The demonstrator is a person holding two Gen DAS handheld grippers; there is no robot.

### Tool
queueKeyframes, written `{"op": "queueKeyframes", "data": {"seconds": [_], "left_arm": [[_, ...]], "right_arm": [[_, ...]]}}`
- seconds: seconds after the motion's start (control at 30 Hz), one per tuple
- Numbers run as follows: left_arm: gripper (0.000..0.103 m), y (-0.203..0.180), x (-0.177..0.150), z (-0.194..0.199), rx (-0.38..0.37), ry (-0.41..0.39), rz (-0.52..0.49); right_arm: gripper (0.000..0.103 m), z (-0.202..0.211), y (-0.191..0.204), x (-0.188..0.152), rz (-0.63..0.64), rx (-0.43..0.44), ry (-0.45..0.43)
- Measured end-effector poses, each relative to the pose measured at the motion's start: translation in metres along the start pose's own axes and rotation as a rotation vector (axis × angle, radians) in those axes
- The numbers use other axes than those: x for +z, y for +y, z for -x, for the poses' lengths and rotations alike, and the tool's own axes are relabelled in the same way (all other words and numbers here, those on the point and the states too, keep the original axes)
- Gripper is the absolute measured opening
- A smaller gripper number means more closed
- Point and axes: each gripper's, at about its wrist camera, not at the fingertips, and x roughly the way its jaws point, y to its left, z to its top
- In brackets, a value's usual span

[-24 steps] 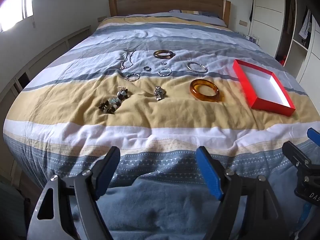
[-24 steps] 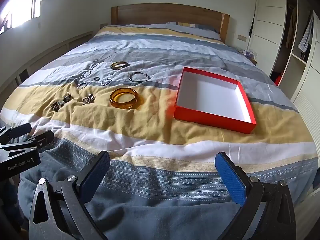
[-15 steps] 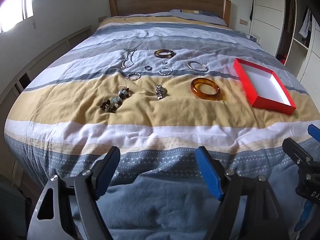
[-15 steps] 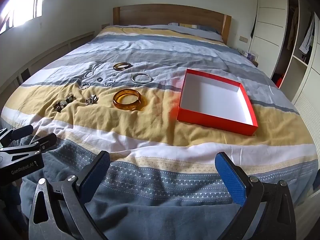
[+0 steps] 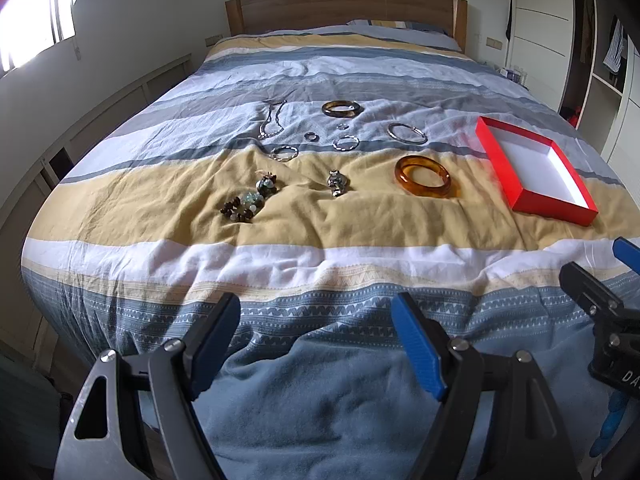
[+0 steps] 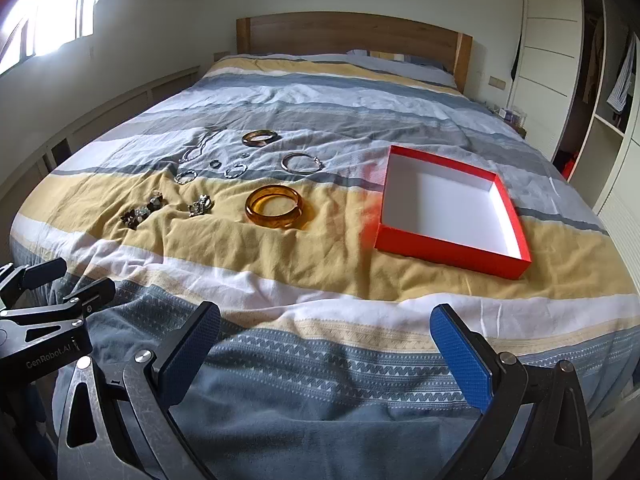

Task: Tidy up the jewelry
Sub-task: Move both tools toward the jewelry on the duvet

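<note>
Jewelry lies spread on the striped bedspread: an amber bangle (image 5: 423, 176) (image 6: 275, 205), a dark brown bangle (image 5: 341, 108) (image 6: 260, 137), a thin silver bangle (image 5: 407, 133) (image 6: 301, 162), a chain necklace (image 5: 273, 123) (image 6: 198, 149), a beaded bracelet (image 5: 249, 198) (image 6: 144, 211), a small metal charm (image 5: 337, 183) (image 6: 200, 205) and several small rings. An empty red box (image 5: 536, 164) (image 6: 452, 208) with a white inside sits to the right. My left gripper (image 5: 316, 328) and right gripper (image 6: 326, 338) hang open over the foot of the bed, holding nothing.
The bed has a wooden headboard (image 6: 348, 36) at the far end. White wardrobes and open shelves (image 6: 600, 92) line the right wall, and a low panelled ledge (image 5: 100, 120) runs along the left under a window. A blue blanket (image 5: 320, 400) covers the near edge.
Both views have edged slightly toward the bed; the jewelry and box sit a little lower in view. Neither gripper has changed its opening.
</note>
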Motion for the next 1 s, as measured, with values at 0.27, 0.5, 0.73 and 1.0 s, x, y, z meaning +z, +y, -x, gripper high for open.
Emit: {"op": "queueKeyframes", "data": {"seconds": [0.27,0.5,0.73,1.0], "left_arm": [[0.077,0.011,-0.004,-0.002,-0.017,0.039,0.016],[0.077,0.018,-0.006,0.005,-0.013,0.036,0.020],[0.077,0.025,-0.006,0.003,-0.019,0.044,0.054],[0.077,0.038,0.004,-0.009,0.037,0.019,0.062]], "right_arm": [[0.102,-0.007,0.002,0.001,-0.019,0.026,0.002],[0.102,-0.007,0.010,0.002,-0.008,0.060,-0.008],[0.103,-0.001,0.011,0.000,0.002,0.083,-0.008],[0.102,-0.002,-0.007,0.012,-0.011,0.089,0.006]]}}
